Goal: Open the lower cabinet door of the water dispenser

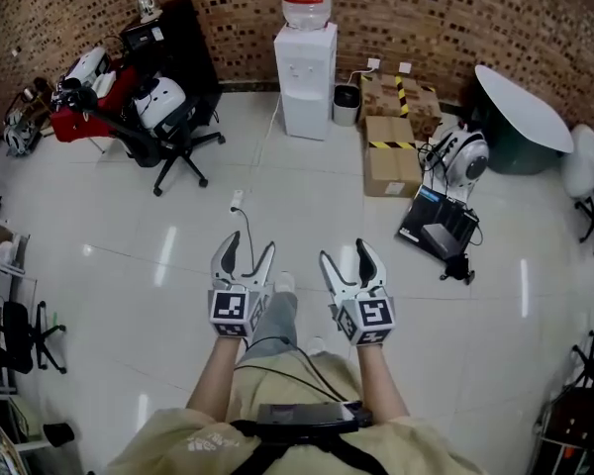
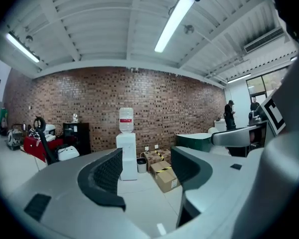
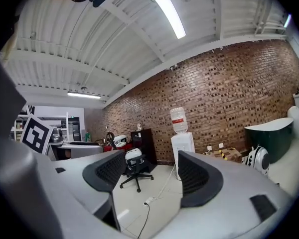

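Observation:
The white water dispenser [image 1: 305, 79] with a bottle on top stands against the brick wall, far ahead across the tiled floor. Its lower cabinet door [image 1: 307, 115] looks closed. My left gripper [image 1: 247, 243] and right gripper [image 1: 345, 252] are held side by side at waist height, both open with nothing between the jaws, pointing toward the dispenser and well short of it. In the left gripper view the dispenser [image 2: 126, 156] shows between the jaws of the left gripper [image 2: 144, 176]. In the right gripper view the dispenser [image 3: 182, 143] shows just above the right jaw of the right gripper [image 3: 147, 176].
A black office chair [image 1: 173, 132] stands left of the dispenser. A small bin [image 1: 346, 103] and cardboard boxes [image 1: 391, 154] are to its right. A white power strip [image 1: 236, 204] with its cable lies on the floor ahead. A black device [image 1: 438, 228] sits at the right.

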Demonstrator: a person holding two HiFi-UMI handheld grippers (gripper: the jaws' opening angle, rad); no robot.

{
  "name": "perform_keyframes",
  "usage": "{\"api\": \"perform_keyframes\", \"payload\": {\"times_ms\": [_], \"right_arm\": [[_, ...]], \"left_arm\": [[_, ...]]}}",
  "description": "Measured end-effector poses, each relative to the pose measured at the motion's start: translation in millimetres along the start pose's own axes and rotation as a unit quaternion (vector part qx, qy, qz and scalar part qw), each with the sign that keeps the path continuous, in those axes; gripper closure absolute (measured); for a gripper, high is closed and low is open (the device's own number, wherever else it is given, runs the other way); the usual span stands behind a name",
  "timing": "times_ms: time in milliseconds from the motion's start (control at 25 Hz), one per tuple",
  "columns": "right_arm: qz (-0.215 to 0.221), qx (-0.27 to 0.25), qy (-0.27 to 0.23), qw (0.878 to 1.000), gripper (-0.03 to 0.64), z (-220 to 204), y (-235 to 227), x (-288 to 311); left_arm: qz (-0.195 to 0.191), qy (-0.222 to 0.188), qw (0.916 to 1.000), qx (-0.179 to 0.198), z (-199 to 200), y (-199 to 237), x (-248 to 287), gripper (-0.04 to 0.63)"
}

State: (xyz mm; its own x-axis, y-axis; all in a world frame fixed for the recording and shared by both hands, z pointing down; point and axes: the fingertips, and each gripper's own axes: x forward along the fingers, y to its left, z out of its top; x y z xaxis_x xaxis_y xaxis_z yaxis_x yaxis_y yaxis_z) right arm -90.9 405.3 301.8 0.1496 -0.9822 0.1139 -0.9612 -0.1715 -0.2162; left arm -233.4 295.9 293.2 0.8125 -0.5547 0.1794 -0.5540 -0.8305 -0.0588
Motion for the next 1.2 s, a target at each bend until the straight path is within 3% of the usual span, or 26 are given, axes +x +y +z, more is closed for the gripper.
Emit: {"api": "perform_keyframes", "payload": {"times_ms": [240, 600, 760, 880, 1040, 1200], "right_arm": [[-0.026, 0.006, 0.031, 0.999, 0.273, -1, -54, 90], [-0.013, 0.011, -0.002, 1.0, 0.273, 68, -63, 262], [-0.014, 0.004, 0.01, 1.0, 0.273, 64, -62, 311], [-0.021, 0.0, 0.031, 0.999, 0.273, 54, -72, 333], [-0.055, 0.016, 0.056, 0.997, 0.276, 40, -110, 360], [-0.062, 0.036, 0.064, 0.995, 0.277, 32, -152, 405]], "left_arm": [[-0.029, 0.001, 0.9993, -0.023, -4, 36, 110, 0.311], [-0.034, -0.034, 0.9986, -0.024, 42, 145, 240, 0.311], [-0.054, -0.023, 0.9982, -0.014, 43, 172, 277, 0.311], [-0.064, -0.007, 0.9976, -0.026, 33, 181, 304, 0.311], [-0.076, 0.01, 0.9969, -0.02, 26, 183, 340, 0.311], [-0.06, 0.027, 0.9975, -0.024, 12, 202, 387, 0.311]]}}
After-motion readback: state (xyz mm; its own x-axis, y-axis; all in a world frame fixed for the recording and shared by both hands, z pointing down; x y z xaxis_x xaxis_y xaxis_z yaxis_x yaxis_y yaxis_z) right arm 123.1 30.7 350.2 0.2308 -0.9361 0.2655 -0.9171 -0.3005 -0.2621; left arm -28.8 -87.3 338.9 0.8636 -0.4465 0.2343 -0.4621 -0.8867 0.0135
